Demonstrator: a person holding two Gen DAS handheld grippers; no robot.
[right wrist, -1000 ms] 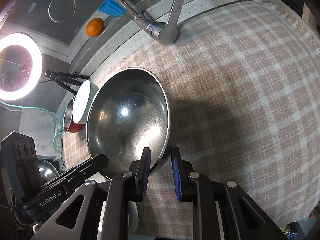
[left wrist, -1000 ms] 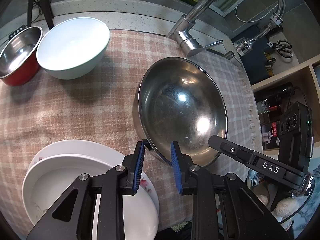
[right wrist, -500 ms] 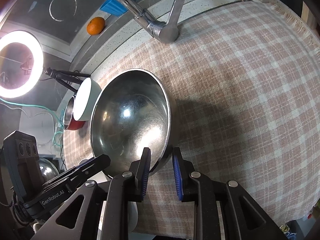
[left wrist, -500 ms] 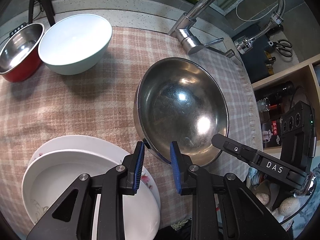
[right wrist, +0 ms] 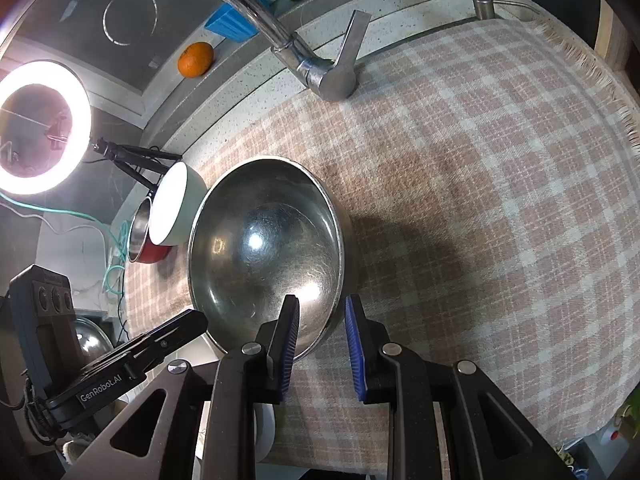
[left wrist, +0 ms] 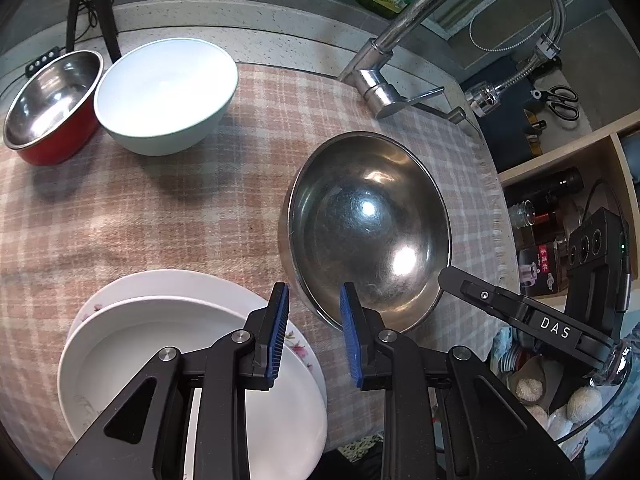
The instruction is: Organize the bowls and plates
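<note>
A large steel bowl (left wrist: 368, 220) (right wrist: 264, 248) hangs slightly above the checked cloth and casts a dark shadow beside it. My left gripper (left wrist: 314, 312) is shut on its near-left rim, one pad inside the wall and one outside. My right gripper (right wrist: 320, 328) is shut on the opposite rim in the same way. Each view shows the other gripper's black finger at the bowl's edge. A white bowl (left wrist: 164, 88) and a red bowl with a steel inside (left wrist: 48, 104) stand at the far left. Two stacked white plates (left wrist: 160, 340) lie under my left gripper.
A chrome faucet (left wrist: 384, 92) (right wrist: 320, 72) rises behind the steel bowl. An orange (right wrist: 195, 59), a blue cup and a green bottle sit on the back ledge. A lit ring light (right wrist: 40, 128) stands on a tripod at the left. Shelves with bottles lie past the cloth's right edge.
Both grippers and the steel bowl have shifted only slightly. The rim stays between the pads on each side.
</note>
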